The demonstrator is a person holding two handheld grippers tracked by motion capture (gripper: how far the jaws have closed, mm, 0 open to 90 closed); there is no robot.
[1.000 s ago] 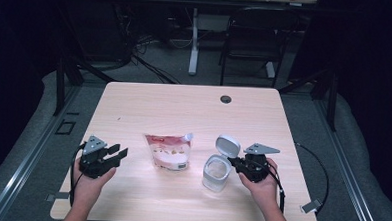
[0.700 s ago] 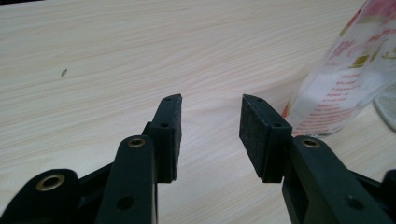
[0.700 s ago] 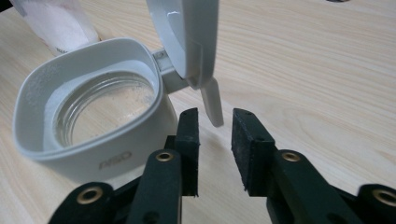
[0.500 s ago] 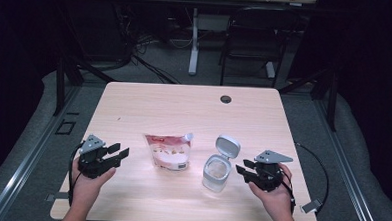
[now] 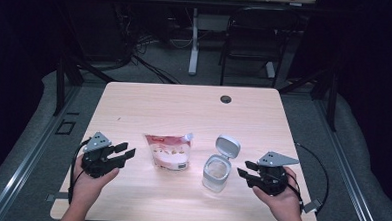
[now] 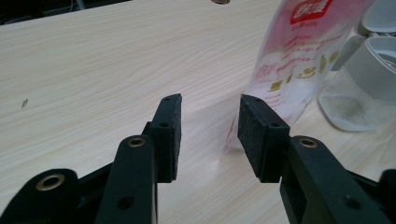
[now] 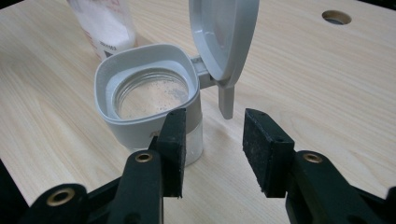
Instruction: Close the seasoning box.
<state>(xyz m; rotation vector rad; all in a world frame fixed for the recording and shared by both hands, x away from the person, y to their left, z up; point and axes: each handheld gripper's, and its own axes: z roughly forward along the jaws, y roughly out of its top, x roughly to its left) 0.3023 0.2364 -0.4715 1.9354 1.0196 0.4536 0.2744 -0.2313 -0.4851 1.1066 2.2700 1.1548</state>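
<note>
Black jaws of the left gripper point(image 5: 124, 153), at the lower left of the high view, stand parted and empty, aimed at the pink pouch point(image 5: 168, 152) standing lower centre. Right of it sits the clear jar point(image 5: 216, 172), lid point(image 5: 228, 145) flipped up. At lower right, the right gripper point(image 5: 245, 173) has just been opening, nothing between its jaws. Probably pouring comes next: grip the pouch high, steady the jar.
</note>
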